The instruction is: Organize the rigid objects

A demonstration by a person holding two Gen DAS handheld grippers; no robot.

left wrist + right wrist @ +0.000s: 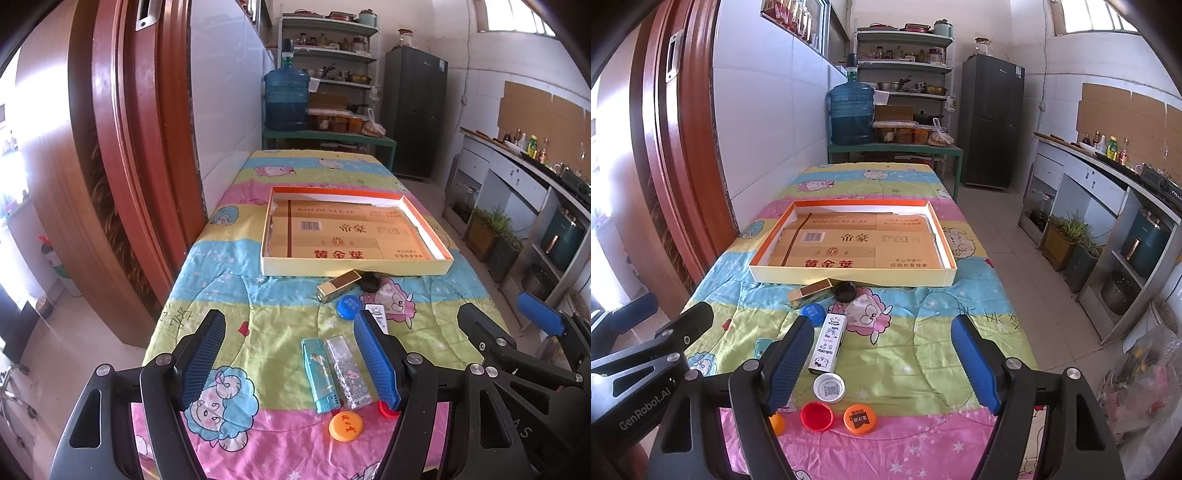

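A shallow cardboard box lid [354, 266] [849, 277] lies open on the cartoon-print tablecloth. In front of it lie a gold lighter [338, 285] [809, 288], a black cap [370, 280] [844, 291] and a blue cap [349, 305] [812, 311]. Nearer lie a teal lighter [320, 376], a clear lighter [347, 373], a white lighter [829, 343], an orange cap [346, 426], a white cap [829, 387], a red cap [817, 416] and an orange printed cap [860, 419]. My left gripper [288, 358] is open above the teal and clear lighters. My right gripper [882, 362] is open, the white lighter by its left finger.
A red wooden door frame [122, 147] stands left of the table. A blue water jug [851, 110], shelves and a dark fridge [991, 118] stand behind. A kitchen counter [1108, 173] and potted plants [1067, 236] line the right side.
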